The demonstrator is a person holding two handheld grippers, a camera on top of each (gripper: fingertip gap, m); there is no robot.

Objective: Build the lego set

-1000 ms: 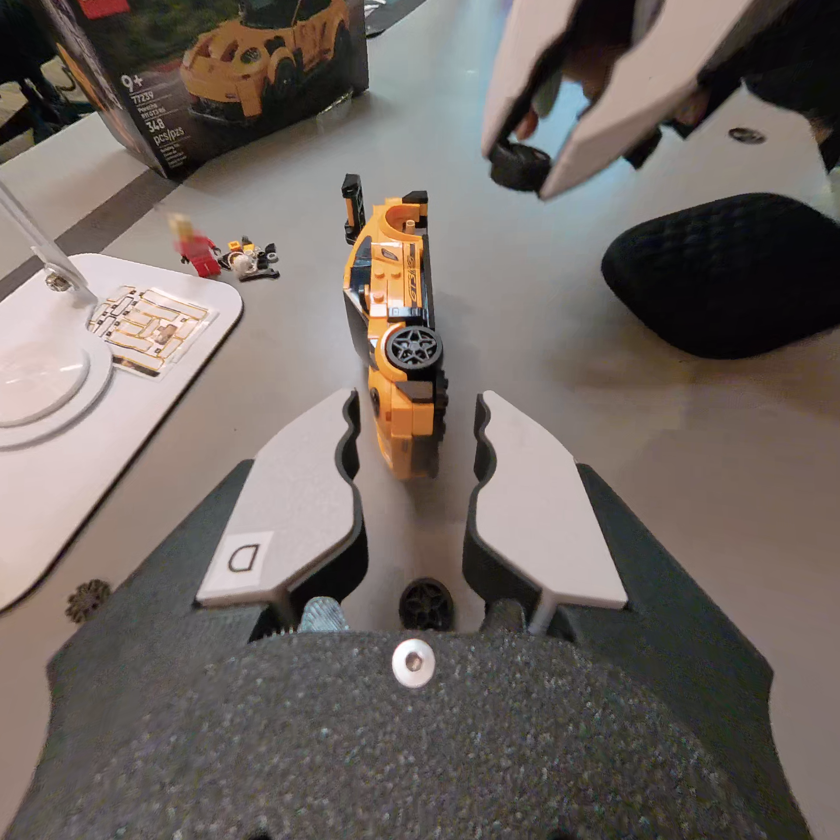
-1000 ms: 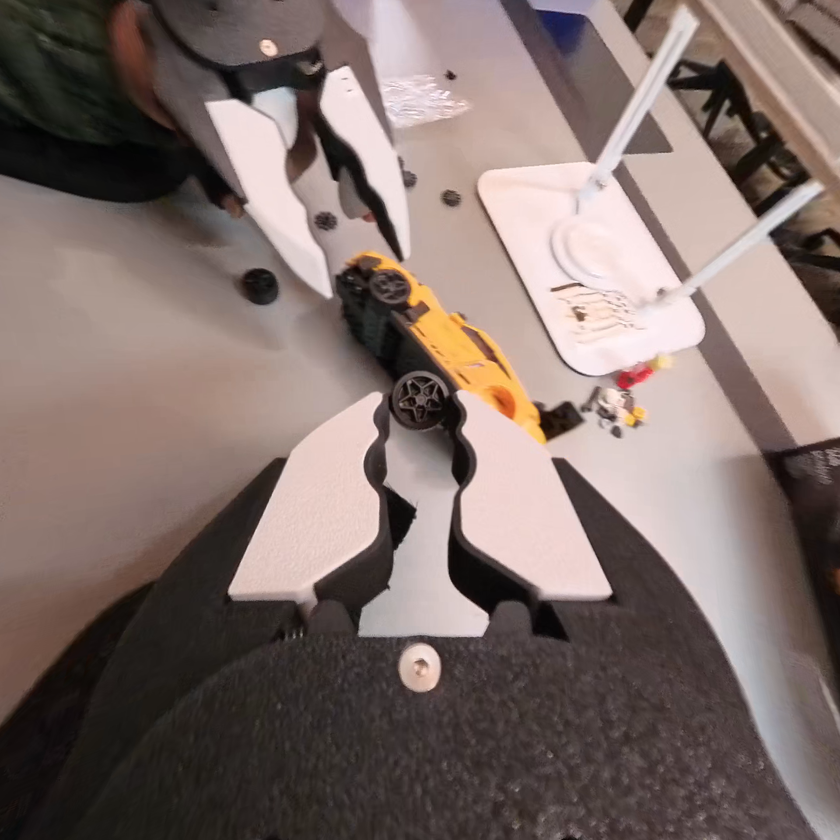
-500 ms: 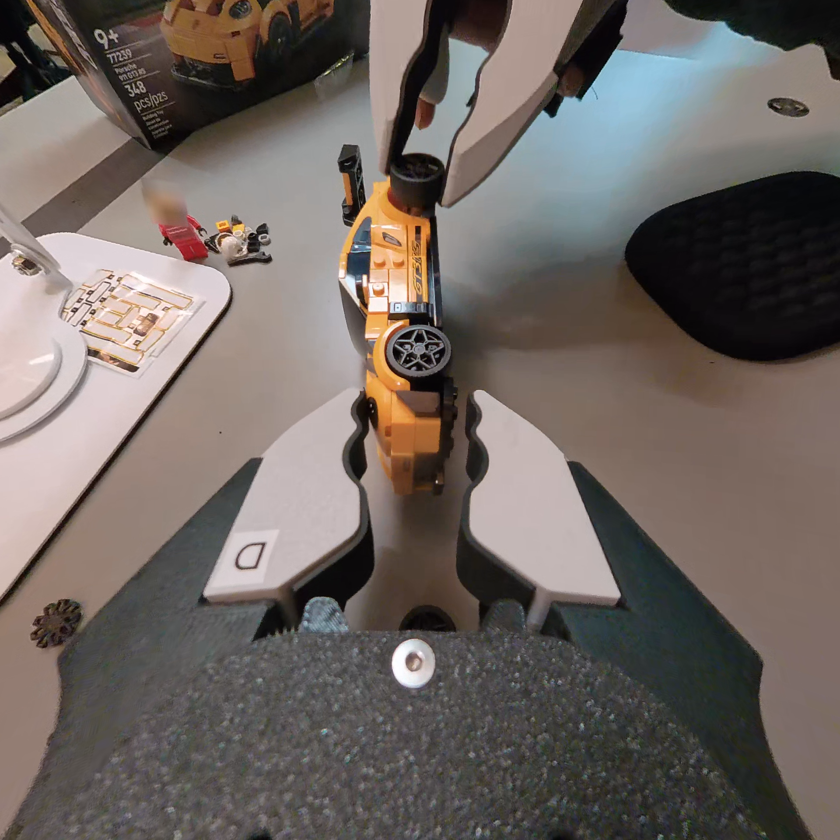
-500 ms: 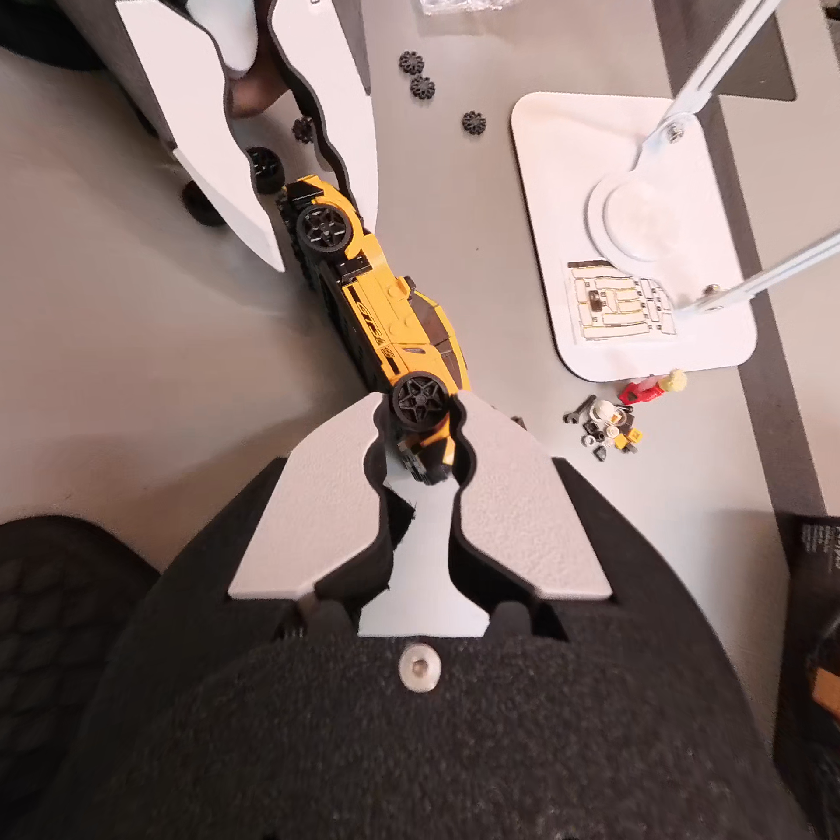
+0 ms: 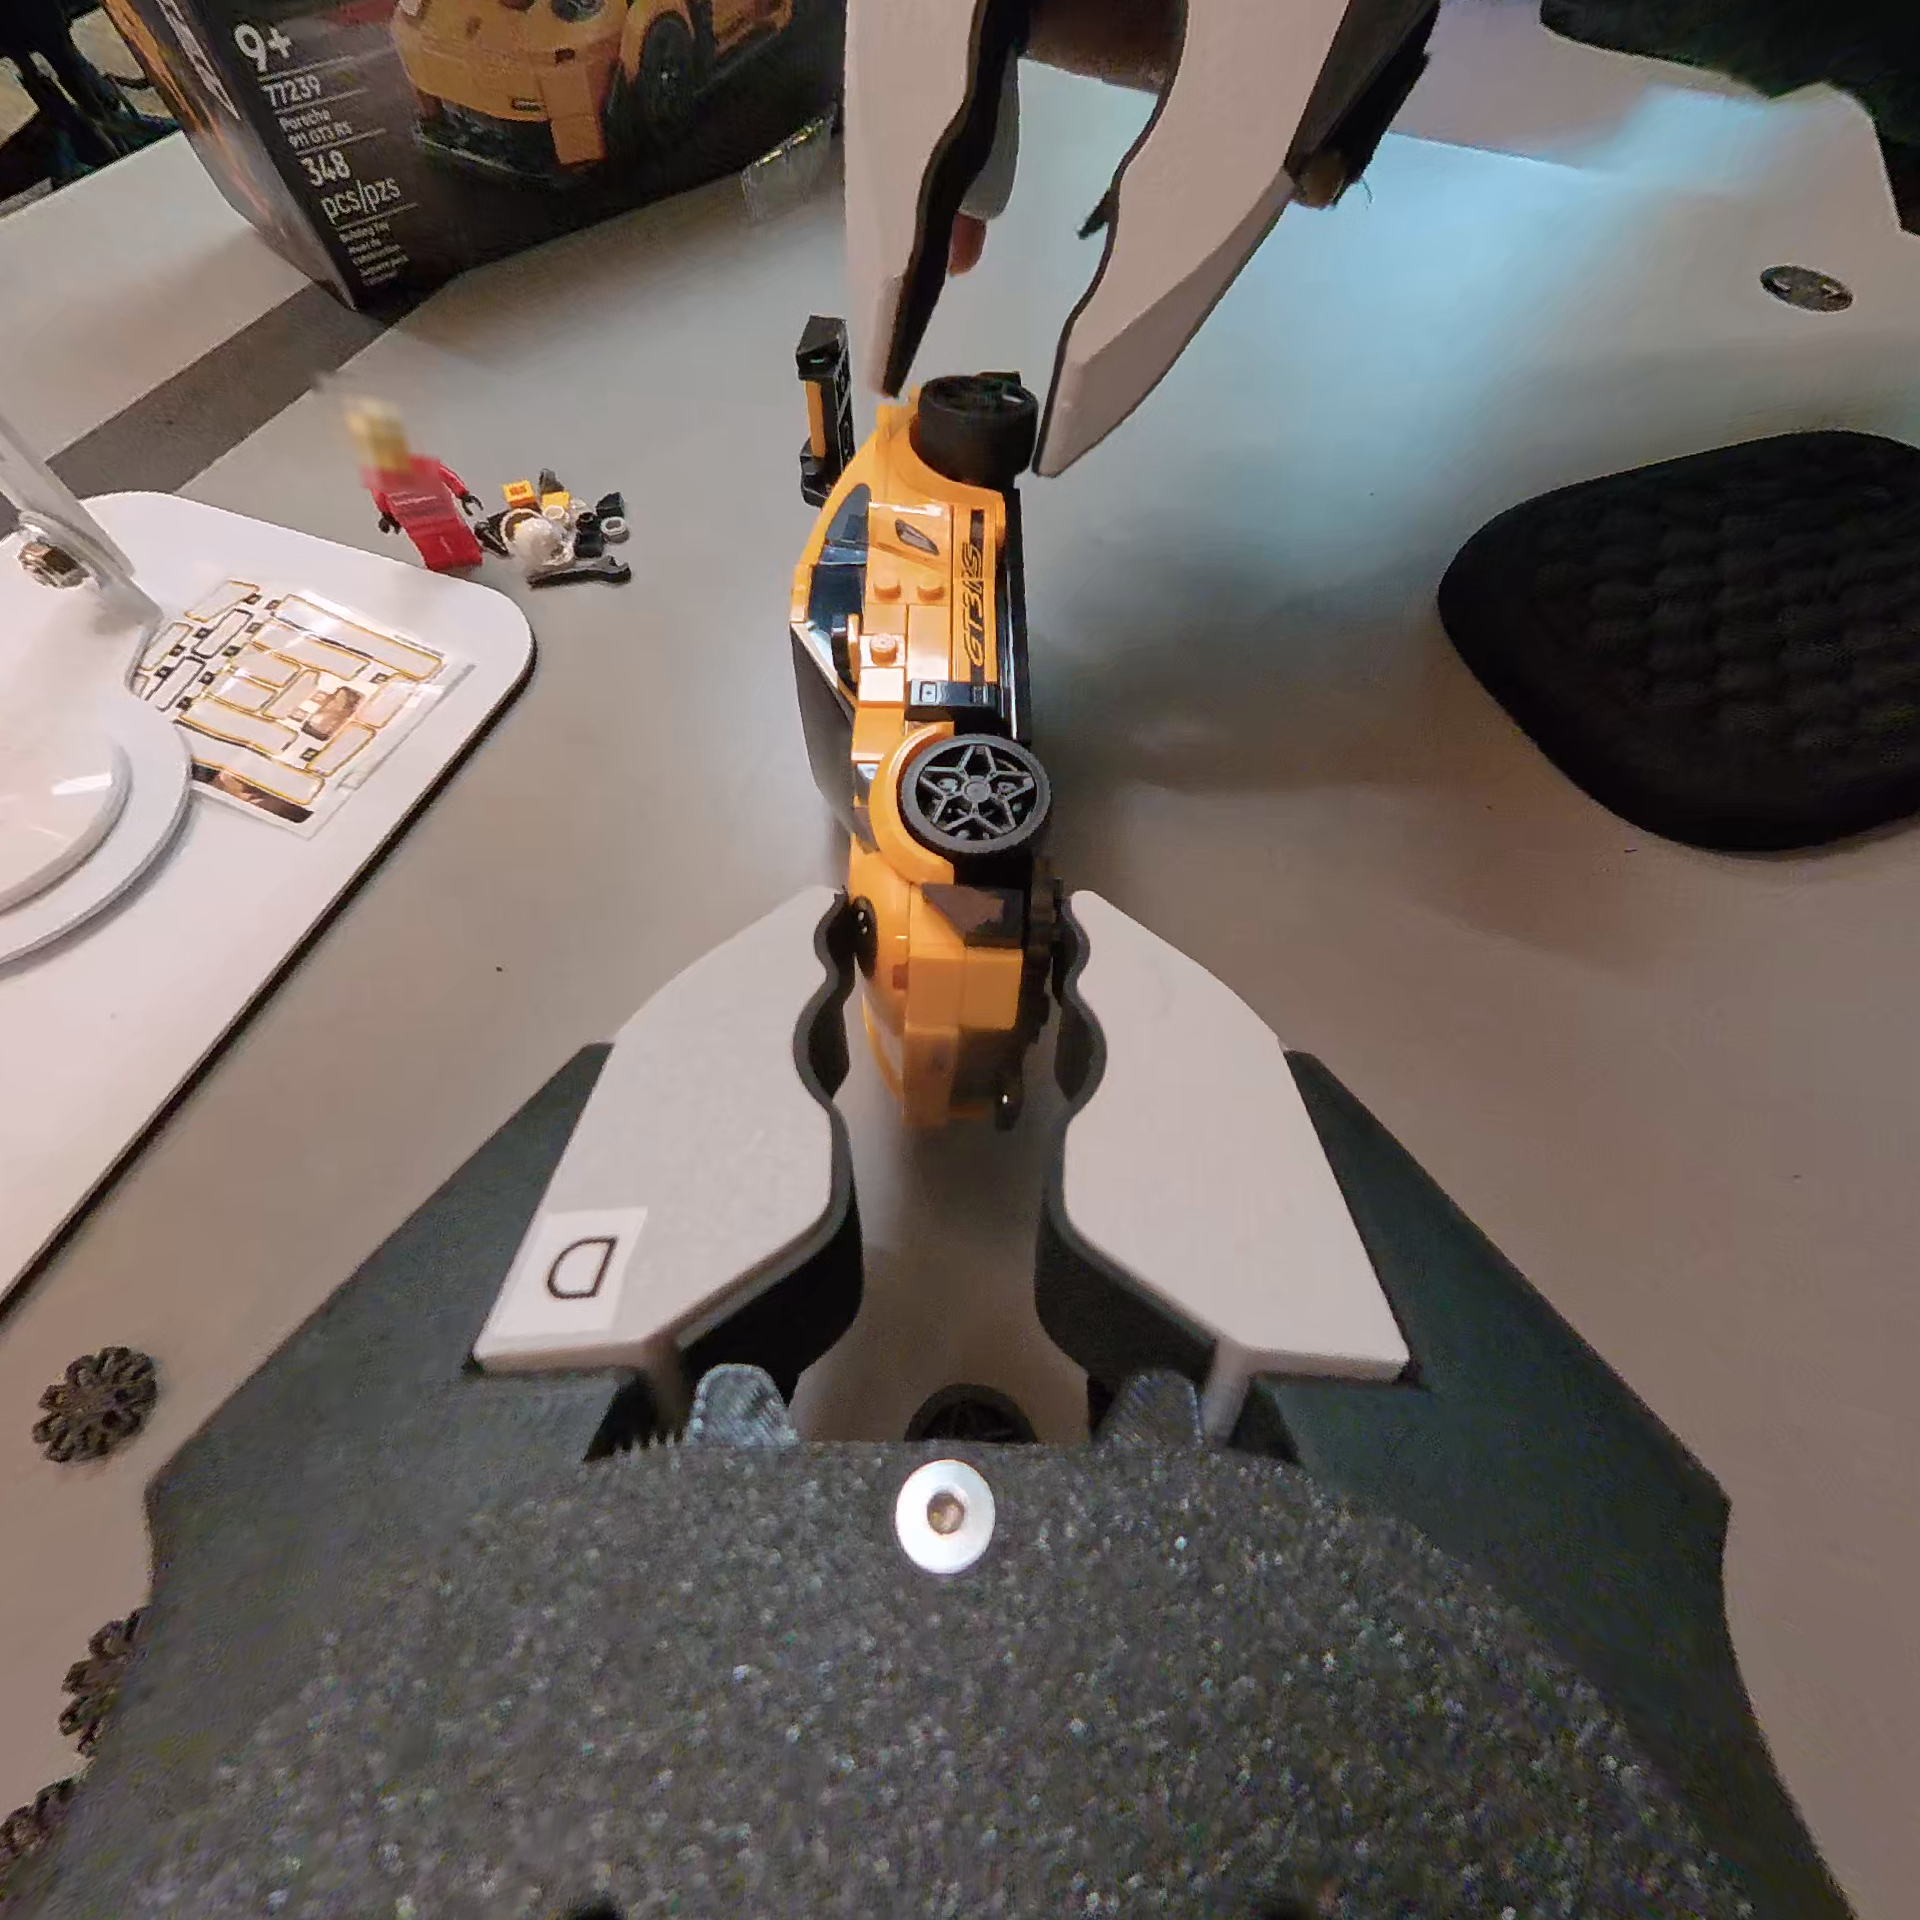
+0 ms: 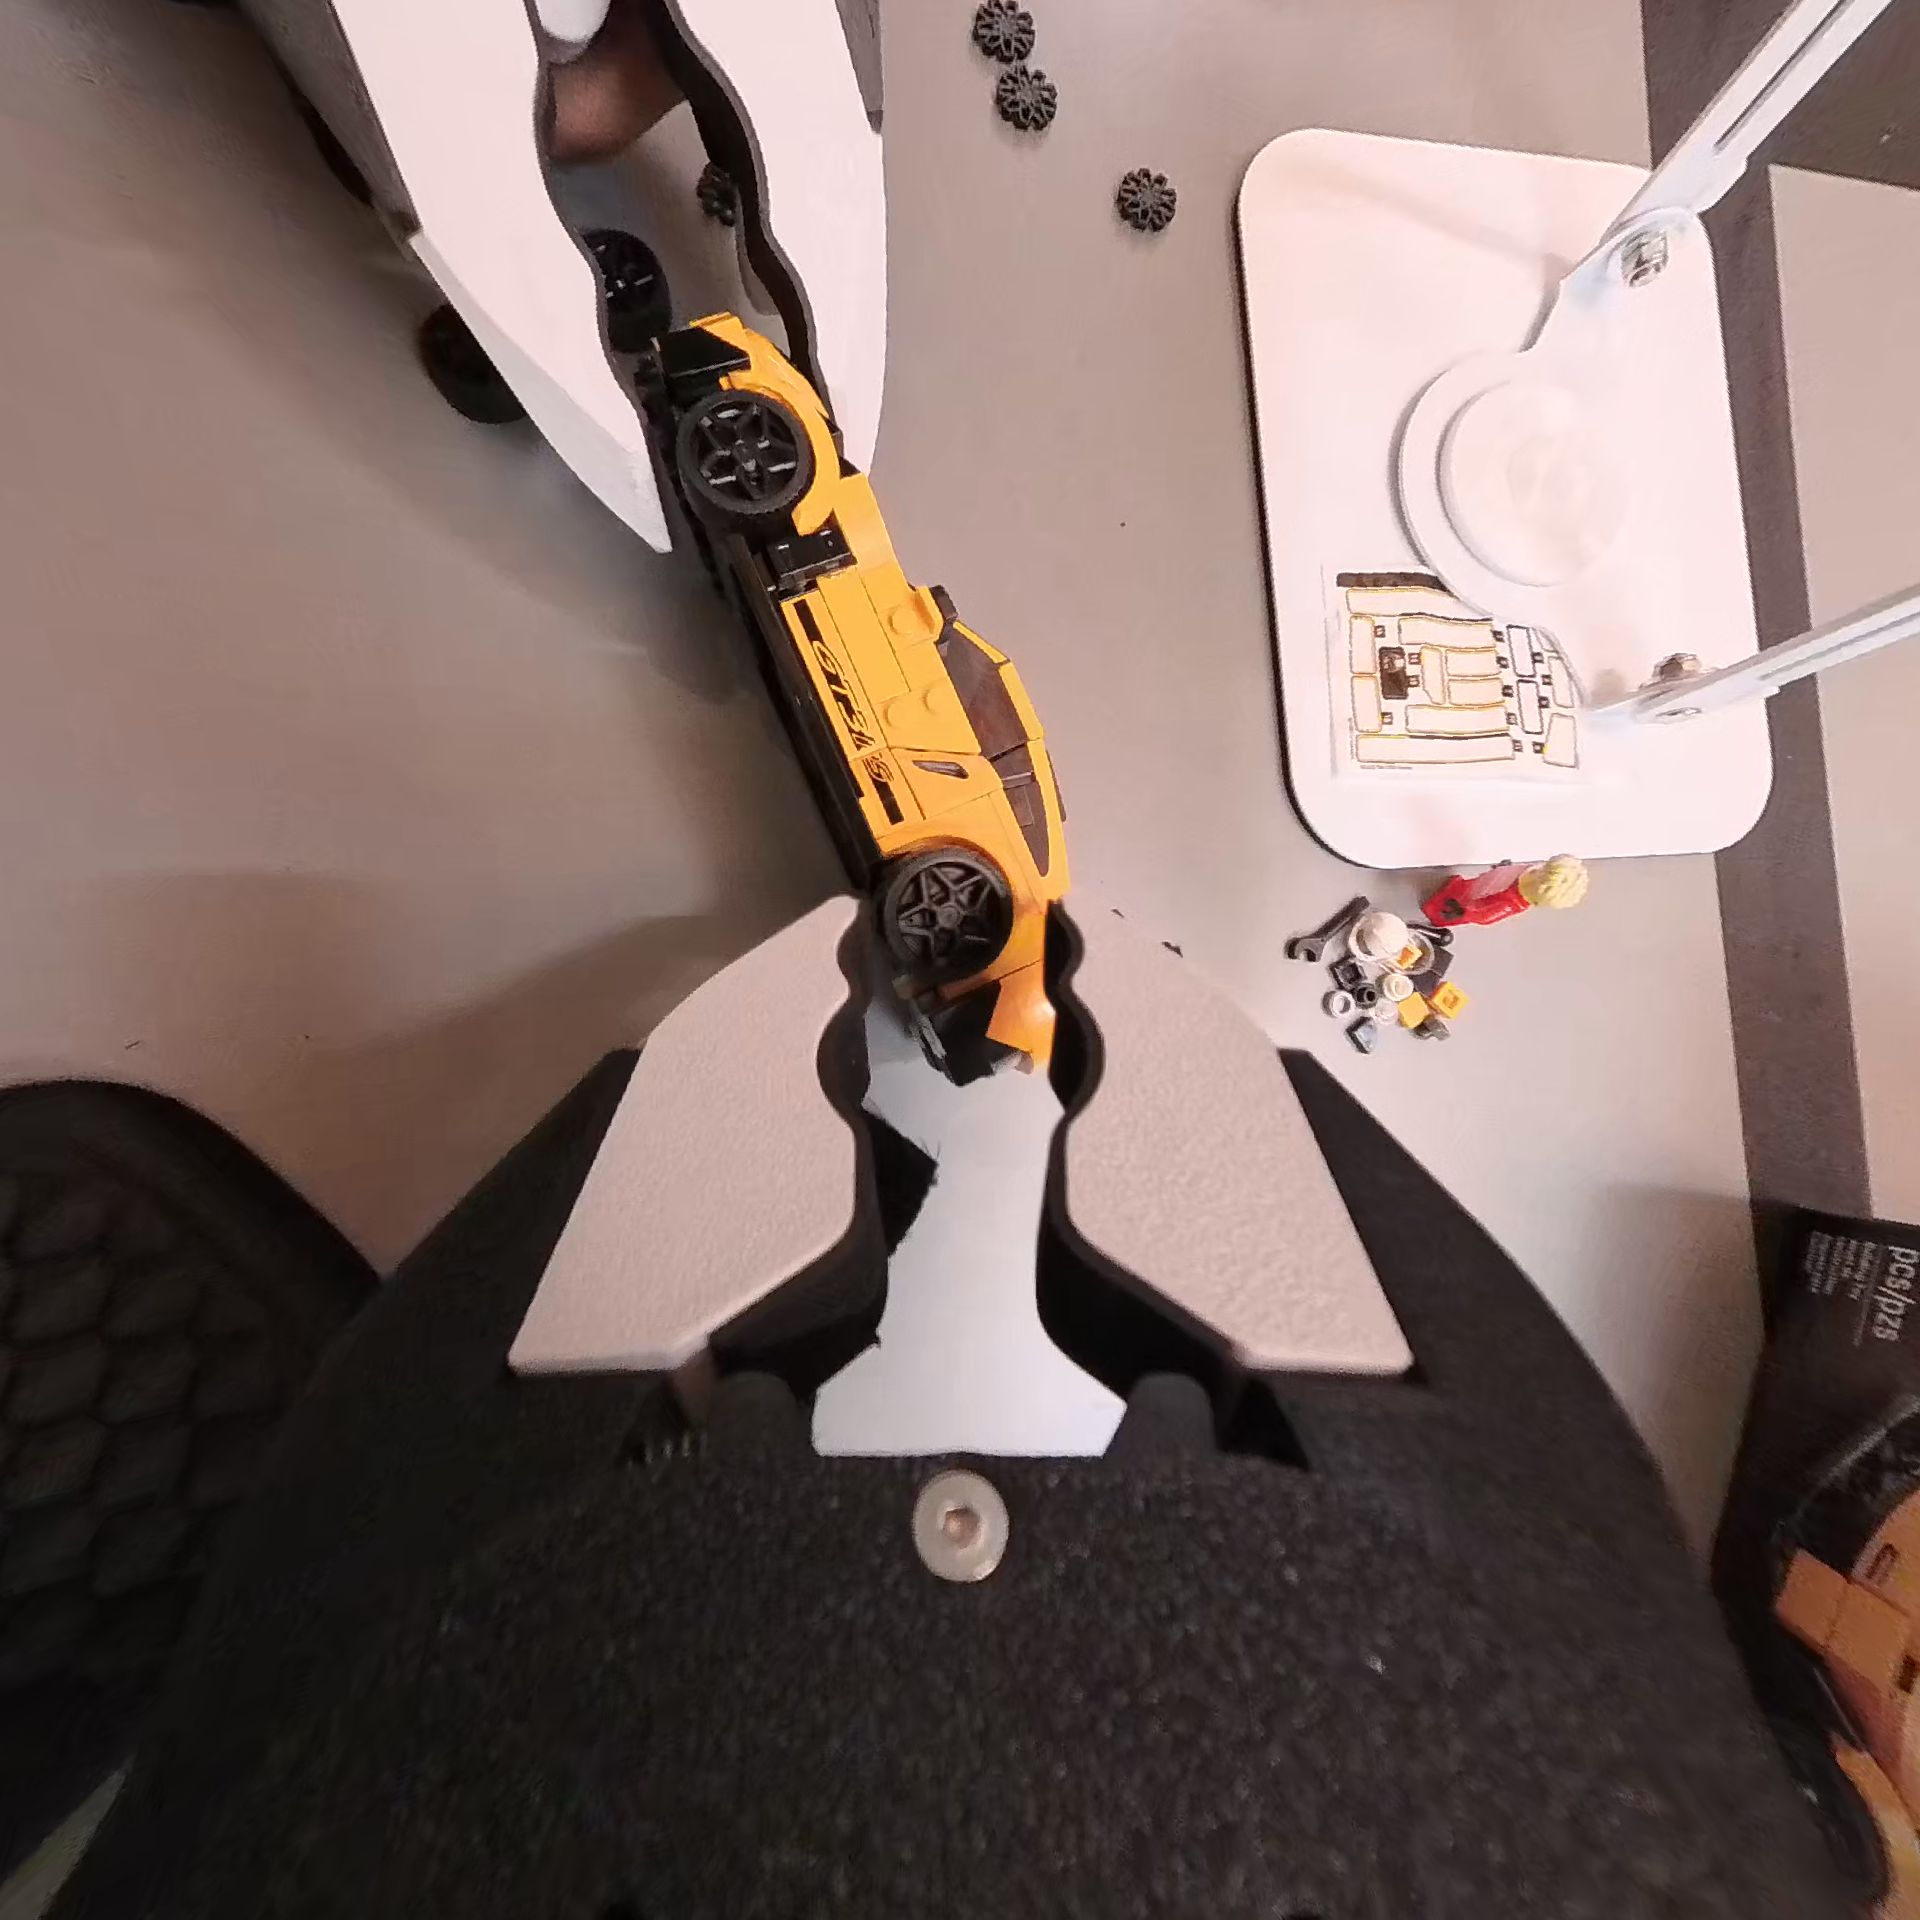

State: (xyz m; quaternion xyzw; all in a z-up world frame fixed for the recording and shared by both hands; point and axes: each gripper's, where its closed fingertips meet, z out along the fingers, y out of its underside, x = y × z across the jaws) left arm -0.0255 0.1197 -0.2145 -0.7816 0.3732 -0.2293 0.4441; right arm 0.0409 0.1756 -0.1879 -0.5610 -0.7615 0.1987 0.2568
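Here, an orange toy car lies on its side on a grey table, caught between two handheld grippers. The left gripper has its jaws closed against the car's front end, the white fingers pressing on either flank of the nose, just below the fitted front wheel. At the far end the right gripper comes down from above, its jaws slightly apart around the black rear wheel; from the left wrist view one tip seems to touch the tyre while the other stands just off it, so a firm grip cannot be confirmed. A loose wheel rests near the car's front. To one side sit a white stand base bearing a sticker sheet, a red minifigure, a scatter of small parts and the set's box. A black pad lies opposite.
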